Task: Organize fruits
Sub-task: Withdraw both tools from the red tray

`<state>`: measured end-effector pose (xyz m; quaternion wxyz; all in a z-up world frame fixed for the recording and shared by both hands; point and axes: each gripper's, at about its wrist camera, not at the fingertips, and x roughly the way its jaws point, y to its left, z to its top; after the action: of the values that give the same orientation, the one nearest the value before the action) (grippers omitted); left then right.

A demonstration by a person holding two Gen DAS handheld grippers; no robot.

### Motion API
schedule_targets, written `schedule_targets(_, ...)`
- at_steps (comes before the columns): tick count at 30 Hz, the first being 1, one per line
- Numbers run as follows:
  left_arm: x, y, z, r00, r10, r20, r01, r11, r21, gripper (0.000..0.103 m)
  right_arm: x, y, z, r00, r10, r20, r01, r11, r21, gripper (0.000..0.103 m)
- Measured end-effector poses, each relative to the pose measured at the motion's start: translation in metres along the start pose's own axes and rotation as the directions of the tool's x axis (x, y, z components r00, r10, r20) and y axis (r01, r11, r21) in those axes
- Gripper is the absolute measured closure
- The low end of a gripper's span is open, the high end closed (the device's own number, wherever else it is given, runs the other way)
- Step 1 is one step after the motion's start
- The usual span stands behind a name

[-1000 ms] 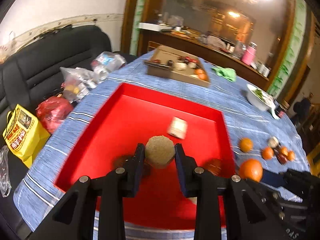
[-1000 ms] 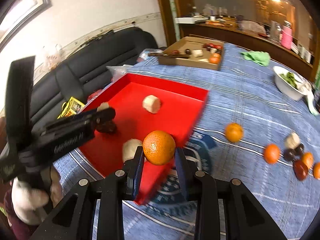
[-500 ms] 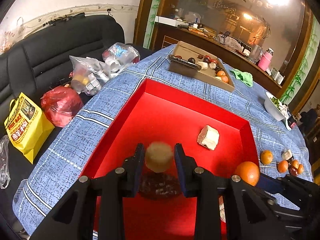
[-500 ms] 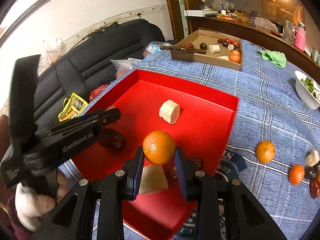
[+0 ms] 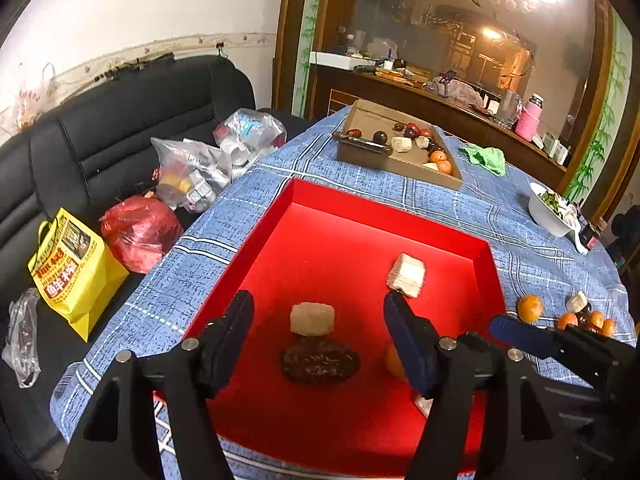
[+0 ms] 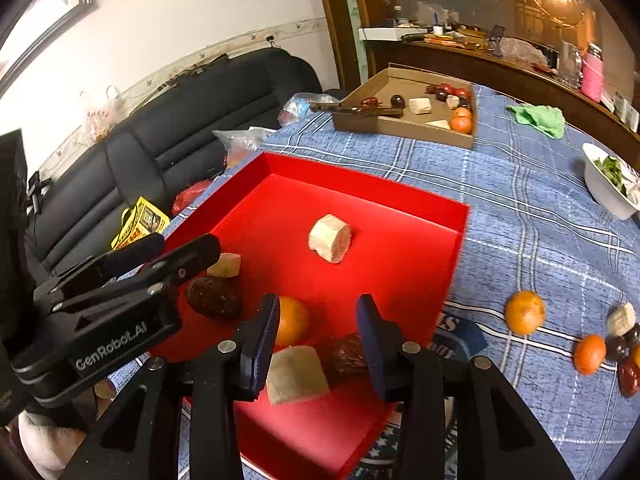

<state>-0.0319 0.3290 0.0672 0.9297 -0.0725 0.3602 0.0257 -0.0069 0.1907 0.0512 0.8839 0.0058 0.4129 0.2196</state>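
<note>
Red cardboard tray (image 5: 376, 216) on the blue checked surface (image 6: 520, 208) holds the fruit — a round orange mandarin (image 6: 292, 320), pale chunks, dark wrinkled dates. Left gripper (image 5: 318, 322) and right gripper (image 6: 316, 328) both hover with fingers apart, empty. The mandarin looks light, smooth, likely to roll — grip across its middle, gently.

Yellow bag (image 5: 68, 268) beside red bag (image 5: 140, 232).
</note>
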Motion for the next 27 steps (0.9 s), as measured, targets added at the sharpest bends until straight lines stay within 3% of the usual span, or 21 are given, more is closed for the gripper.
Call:
schedule_targets(12,-0.039,-0.050,-0.011,0.998,0.023,0.063,-0.030,0.993,0.114,0.028,-0.038,-0.031,-0.027,0.999,-0.023,0.034,0.021,0.998,0.066,0.058)
schedule_targets(17,-0.053,-0.072,-0.017,0.997,0.015,0.078,-0.027,0.988,0.154,0.027,-0.060,-0.052,-0.042,0.997,-0.042,0.058,0.036,0.994,0.102,0.054)
schedule_targets(22,-0.061,-0.097,-0.022,0.997,0.000,0.079,-0.016,0.981,0.194,0.027,-0.081,-0.081,-0.062,0.995,-0.067,0.070,0.056,0.987,0.151,0.054)
schedule_targets(27,-0.064,-0.120,-0.026,0.997,-0.059,0.051,0.046,0.976,0.213,0.027,-0.105,-0.122,-0.087,0.991,-0.111,0.080,0.092,0.972,0.215,0.054)
